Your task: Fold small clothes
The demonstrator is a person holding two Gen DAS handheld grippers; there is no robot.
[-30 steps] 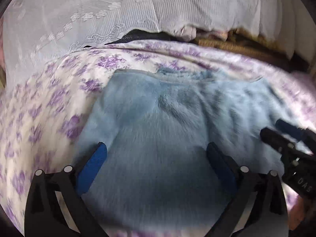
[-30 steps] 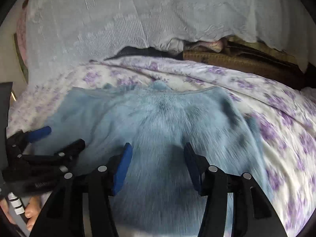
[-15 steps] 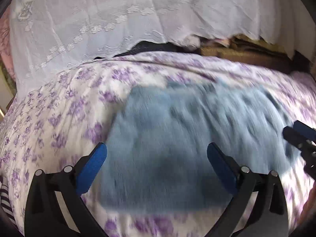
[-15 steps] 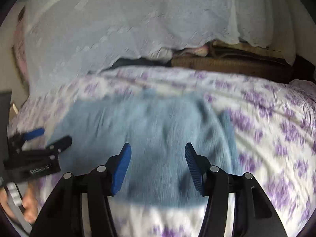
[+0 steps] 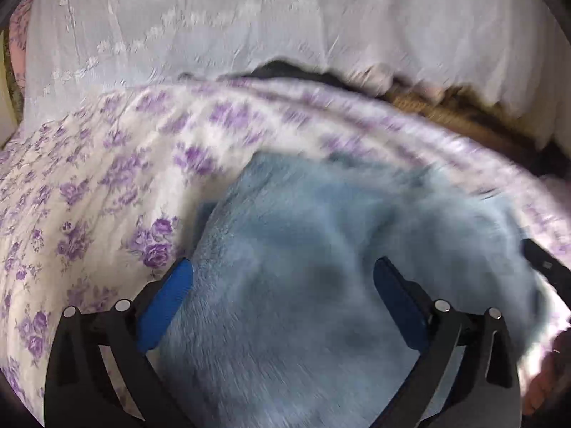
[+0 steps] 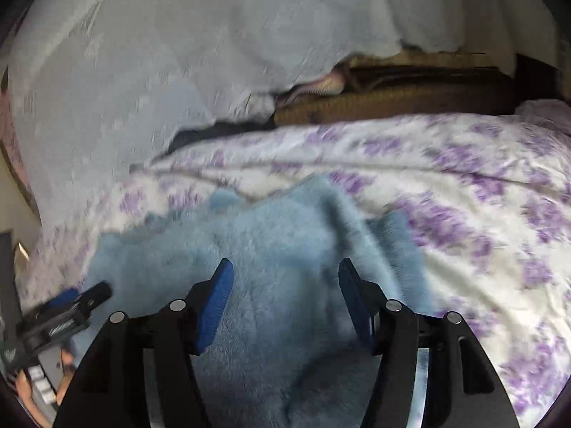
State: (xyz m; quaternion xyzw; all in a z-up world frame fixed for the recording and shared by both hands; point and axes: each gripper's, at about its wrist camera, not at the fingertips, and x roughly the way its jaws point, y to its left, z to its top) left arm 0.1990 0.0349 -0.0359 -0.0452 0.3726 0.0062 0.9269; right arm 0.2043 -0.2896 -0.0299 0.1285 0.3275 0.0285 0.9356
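Observation:
A fluffy light-blue garment [image 5: 314, 249] lies folded on a white bedsheet with purple flowers [image 5: 89, 192]; it also shows in the right wrist view [image 6: 271, 249]. My left gripper [image 5: 283, 273] is open and empty, jaws wide, low over the garment's near left part. My right gripper [image 6: 285, 274] is open and empty, low over the garment's near right part. The right gripper shows at the right edge of the left wrist view [image 5: 546, 267]. The left gripper shows at the lower left of the right wrist view [image 6: 67, 310]. Both views are motion-blurred.
A white lace cloth [image 5: 249, 25] hangs behind the bed, also in the right wrist view [image 6: 178, 53]. Brown woven items [image 6: 410, 96] lie under it at the back right. The flowered sheet [image 6: 481, 214] extends right of the garment.
Both grippers pulled back from the garment half a second ago, then moved down close over it again. The garment now looks bunched and narrower than one second ago.

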